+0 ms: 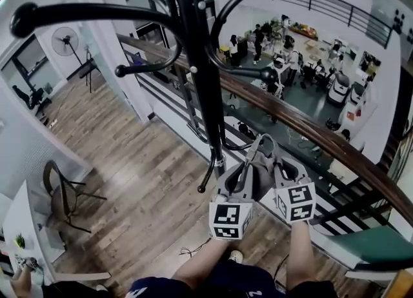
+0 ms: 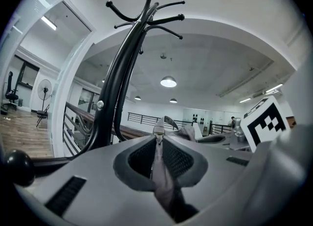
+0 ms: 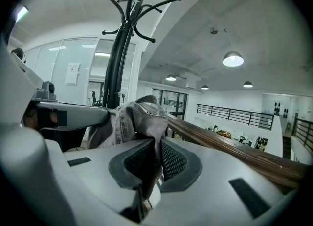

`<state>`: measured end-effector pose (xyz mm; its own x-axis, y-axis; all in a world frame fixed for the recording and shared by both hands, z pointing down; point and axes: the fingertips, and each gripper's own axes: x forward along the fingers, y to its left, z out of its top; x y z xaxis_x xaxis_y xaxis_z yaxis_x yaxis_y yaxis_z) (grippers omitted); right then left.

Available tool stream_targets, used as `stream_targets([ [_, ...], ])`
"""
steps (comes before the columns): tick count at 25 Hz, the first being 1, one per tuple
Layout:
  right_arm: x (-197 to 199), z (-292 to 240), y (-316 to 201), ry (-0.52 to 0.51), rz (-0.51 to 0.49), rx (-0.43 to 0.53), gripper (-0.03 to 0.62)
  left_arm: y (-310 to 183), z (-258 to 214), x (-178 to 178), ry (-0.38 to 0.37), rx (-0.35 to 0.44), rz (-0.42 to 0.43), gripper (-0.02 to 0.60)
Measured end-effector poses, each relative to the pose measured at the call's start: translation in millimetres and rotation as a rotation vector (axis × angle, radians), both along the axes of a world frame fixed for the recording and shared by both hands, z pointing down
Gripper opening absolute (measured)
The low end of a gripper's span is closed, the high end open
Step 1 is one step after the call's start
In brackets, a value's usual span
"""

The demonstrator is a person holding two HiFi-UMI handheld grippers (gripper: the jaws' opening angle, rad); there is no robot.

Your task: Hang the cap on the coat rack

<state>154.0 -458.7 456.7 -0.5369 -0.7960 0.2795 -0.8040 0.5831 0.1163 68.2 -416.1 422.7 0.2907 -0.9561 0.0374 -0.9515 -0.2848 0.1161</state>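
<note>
The grey cap [image 1: 261, 156] hangs stretched between my two grippers, low in front of the black coat rack [image 1: 192, 64]. My left gripper [image 1: 241, 175] is shut on a fold of the cap [image 2: 159, 169]. My right gripper [image 1: 281, 169] is shut on another part of the cap [image 3: 139, 120]. The cap's strap loop [image 1: 265, 139] sticks up between them. Both grippers sit just right of the rack's pole, below its upper hooks [image 1: 39, 14] and close to a low hook [image 1: 208, 173]. In the gripper views the rack [image 2: 122, 68] [image 3: 120, 49] rises ahead and to the left.
A wooden handrail [image 1: 316, 132] over a railing runs diagonally just behind the rack, with an atrium and several people [image 1: 290, 61] below. A chair [image 1: 61, 197] stands at the lower left and a fan [image 1: 64, 40] at the far left on the wood floor.
</note>
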Motion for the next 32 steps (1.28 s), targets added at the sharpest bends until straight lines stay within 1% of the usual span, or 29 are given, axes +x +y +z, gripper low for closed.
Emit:
stream_targets([
  [7, -10, 21, -16, 0.031, -0.029, -0.052, 0.031, -12, 19, -5, -0.001, -0.047, -0.023, 0.044],
  [12, -20, 32, -22, 0.033, -0.054, -0.081, 0.031, -13, 24, -10, -0.009, -0.057, -0.037, 0.044],
  [19, -38, 37, -24, 0.035, -0.093, -0.091, 0.031, -8, 25, -21, -0.013, -0.058, -0.064, 0.044],
  [22, -48, 39, -24, 0.033, -0.124, -0.091, 0.031, -7, 29, -30, -0.011, -0.058, -0.089, 0.044],
  [32, -79, 50, -16, 0.071, -0.216, -0.095, 0.032, 4, 42, -46, -0.01, -0.1, -0.137, 0.044],
])
